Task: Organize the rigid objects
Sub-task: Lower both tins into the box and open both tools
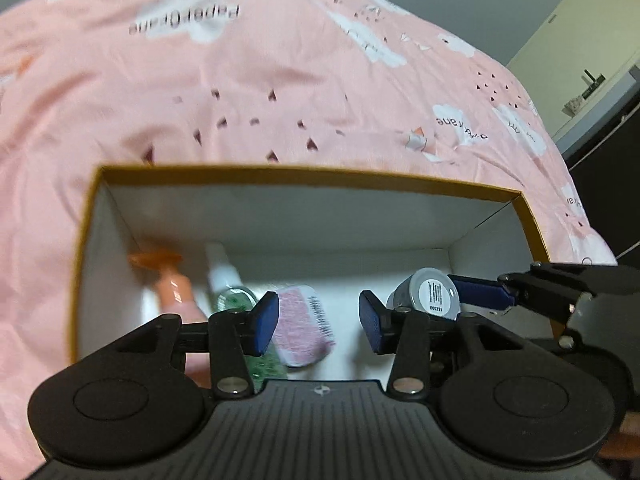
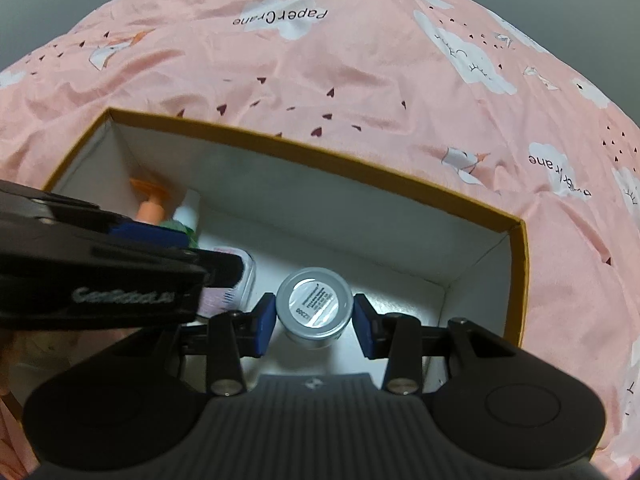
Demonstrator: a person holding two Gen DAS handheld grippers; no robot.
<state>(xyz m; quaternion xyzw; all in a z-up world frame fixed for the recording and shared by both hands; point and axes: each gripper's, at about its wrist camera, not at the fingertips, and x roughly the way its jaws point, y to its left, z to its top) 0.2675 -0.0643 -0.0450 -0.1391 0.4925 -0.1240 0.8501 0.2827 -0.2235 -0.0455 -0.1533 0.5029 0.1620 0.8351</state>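
Observation:
A brown-rimmed cardboard box [image 1: 304, 178] with white walls lies on a pink bedspread; it also shows in the right wrist view [image 2: 360, 160]. Inside lie an orange bottle [image 1: 172, 280], a green bottle with a white cap [image 1: 230, 292] and a pink-labelled flat tin [image 1: 302, 326]. My left gripper [image 1: 319, 322] is open, just above the pink tin. My right gripper [image 2: 315, 322] is shut on a silver-based jar [image 2: 316, 306] and holds it over the box floor. The jar also shows in the left wrist view [image 1: 434, 294].
The pink bedspread [image 2: 360, 60] surrounds the box on all sides. A cream cabinet [image 1: 580, 40] and dark furniture [image 1: 608, 148] stand at the far right. The left gripper's body [image 2: 100, 280] crosses the left of the right wrist view.

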